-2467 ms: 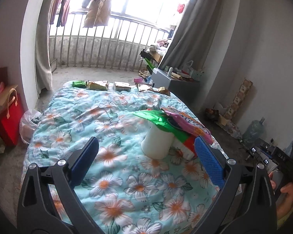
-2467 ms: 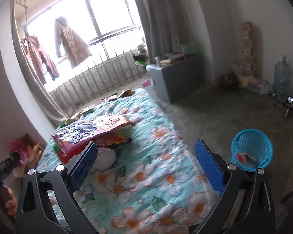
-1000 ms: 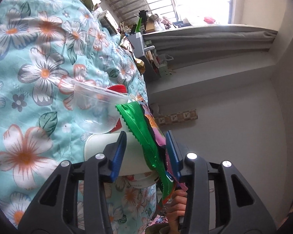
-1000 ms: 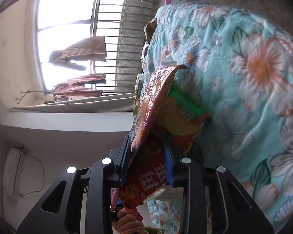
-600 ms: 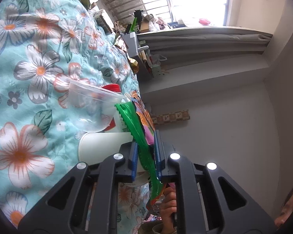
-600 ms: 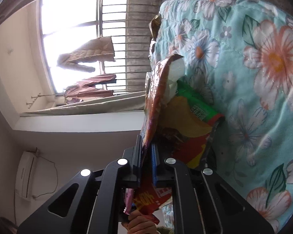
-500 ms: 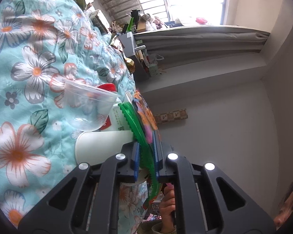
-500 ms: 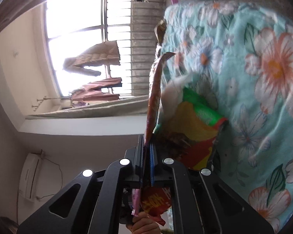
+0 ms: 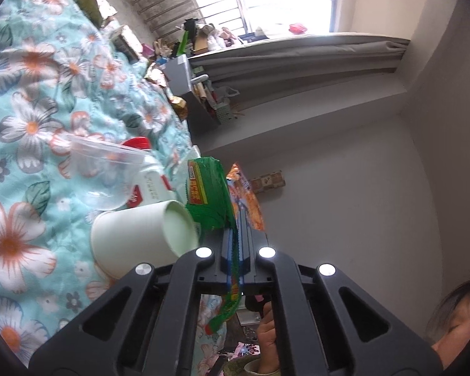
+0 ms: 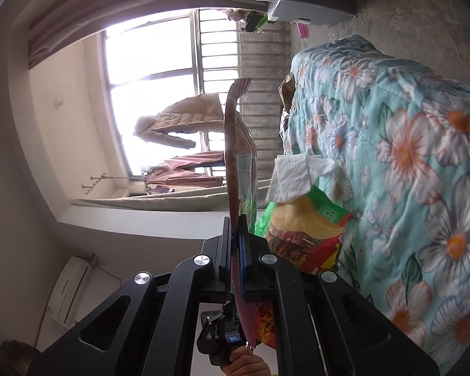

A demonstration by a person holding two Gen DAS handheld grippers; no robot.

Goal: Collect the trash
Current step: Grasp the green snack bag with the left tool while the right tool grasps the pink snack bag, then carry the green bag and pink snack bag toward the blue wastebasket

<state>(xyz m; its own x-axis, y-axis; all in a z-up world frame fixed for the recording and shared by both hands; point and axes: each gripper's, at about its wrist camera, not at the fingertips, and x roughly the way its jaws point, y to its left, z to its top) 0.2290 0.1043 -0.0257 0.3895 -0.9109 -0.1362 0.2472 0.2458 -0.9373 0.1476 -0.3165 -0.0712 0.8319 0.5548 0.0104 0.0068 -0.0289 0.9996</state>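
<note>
My left gripper is shut on the edge of a green snack wrapper and holds it just off the floral bedspread. An orange wrapper hangs right behind it. A white paper cup, a clear plastic bowl and a red-capped white bottle lie on the bed beside the wrapper. My right gripper is shut on a large reddish snack bag, lifted edge-on. A green and yellow chip bag and a white tissue lie beside it on the bed.
More wrappers lie along the far edge of the bed by the window railing. A grey cabinet with clutter stands past the bed, also in the right wrist view. The person's hand shows below.
Both grippers closed from open onto the wrappers and tipped sideways. Since half a second ago both wrappers have risen off the pile; the cup, bowl, chip bag and tissue are uncovered.
</note>
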